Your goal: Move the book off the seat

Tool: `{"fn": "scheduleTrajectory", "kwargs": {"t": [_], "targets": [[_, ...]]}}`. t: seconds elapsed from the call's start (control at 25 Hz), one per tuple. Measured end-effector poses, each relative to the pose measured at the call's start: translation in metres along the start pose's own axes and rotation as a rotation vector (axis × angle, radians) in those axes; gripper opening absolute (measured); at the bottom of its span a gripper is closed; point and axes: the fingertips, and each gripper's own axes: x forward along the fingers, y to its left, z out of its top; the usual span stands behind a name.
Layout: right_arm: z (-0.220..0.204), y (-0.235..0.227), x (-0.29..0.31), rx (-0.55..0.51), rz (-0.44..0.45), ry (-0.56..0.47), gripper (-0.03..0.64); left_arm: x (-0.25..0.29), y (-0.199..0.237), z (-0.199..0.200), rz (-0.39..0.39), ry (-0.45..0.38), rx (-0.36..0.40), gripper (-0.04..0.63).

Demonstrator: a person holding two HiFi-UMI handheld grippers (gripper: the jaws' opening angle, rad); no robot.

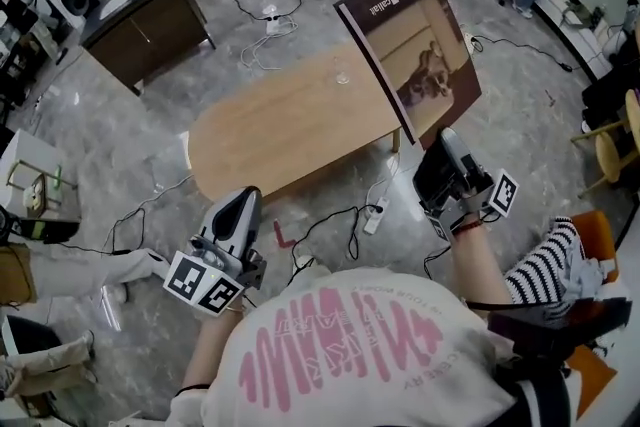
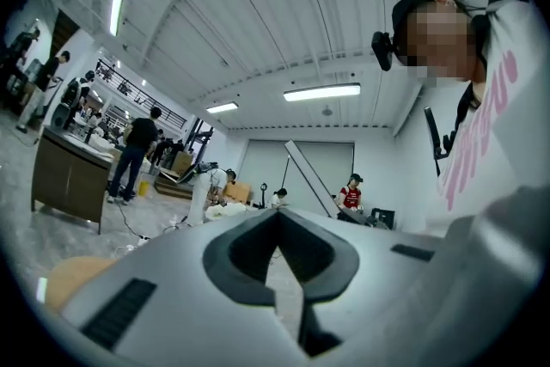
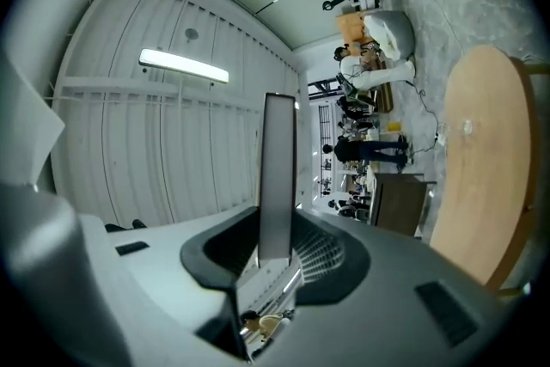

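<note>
The book, a large thin volume with a dark cover and a sepia picture, is held up in the air above the right end of the oval wooden table. My right gripper is shut on its lower corner and points upward. In the right gripper view the book's grey edge rises straight out from between the pads of the right gripper. My left gripper hangs low on the left, close to my body, with its jaws together and nothing in them. The left gripper points out into the room.
A dark cabinet stands at the back left. Cables and a power strip lie on the floor by the table. An orange seat with a striped cloth is at the right. A small clear object rests on the table. People stand farther off.
</note>
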Motion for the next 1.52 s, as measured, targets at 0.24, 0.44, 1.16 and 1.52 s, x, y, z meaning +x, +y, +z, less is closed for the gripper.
{"fn": "scheduleTrajectory", "kwargs": {"t": [0.24, 0.44, 1.16, 1.52], "targets": [[-0.019, -0.015, 0.022, 0.030, 0.002, 0.041, 0.135, -0.020, 0.024, 0.008, 0.064, -0.028, -0.010, 0.006], [-0.032, -0.023, 0.044, 0.020, 0.016, 0.044, 0.135, -0.024, 0.052, 0.024, 0.066, -0.047, -0.006, 0.006], [-0.097, -0.055, 0.097, -0.008, 0.062, 0.009, 0.135, -0.039, 0.154, 0.051, -0.011, -0.053, 0.010, 0.006], [-0.112, -0.076, 0.099, 0.017, 0.031, 0.007, 0.135, -0.057, 0.175, 0.046, 0.015, -0.040, -0.012, 0.006]]}}
